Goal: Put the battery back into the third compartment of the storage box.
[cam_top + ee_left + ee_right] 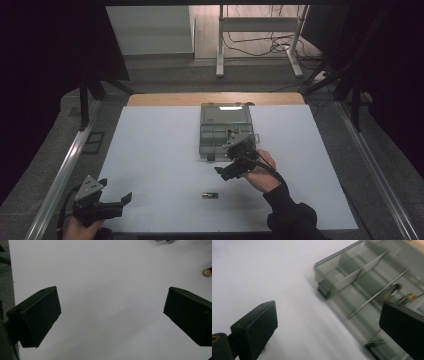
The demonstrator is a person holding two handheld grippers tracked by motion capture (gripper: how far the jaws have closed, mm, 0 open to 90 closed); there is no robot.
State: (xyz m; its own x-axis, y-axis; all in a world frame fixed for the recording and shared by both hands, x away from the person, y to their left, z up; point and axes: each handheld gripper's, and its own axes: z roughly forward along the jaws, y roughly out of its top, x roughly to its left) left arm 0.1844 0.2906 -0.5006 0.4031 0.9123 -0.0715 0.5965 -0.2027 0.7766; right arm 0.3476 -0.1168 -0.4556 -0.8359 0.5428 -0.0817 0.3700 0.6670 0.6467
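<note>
Table under its white sheet takes up most of what I see from the high view, and on its far middle sits the clear plastic compartment box with the lid swung back (in the right gripper view two small batteries lie in one of its compartments). My right gripper hangs just beside the box's near edge, jaws spread wide and holding nothing, while my left gripper rests at the table's near left corner, equally wide apart and empty. Smallest of all, a loose battery lies on the sheet near the front, just short of the right gripper and well apart from the left.
</note>
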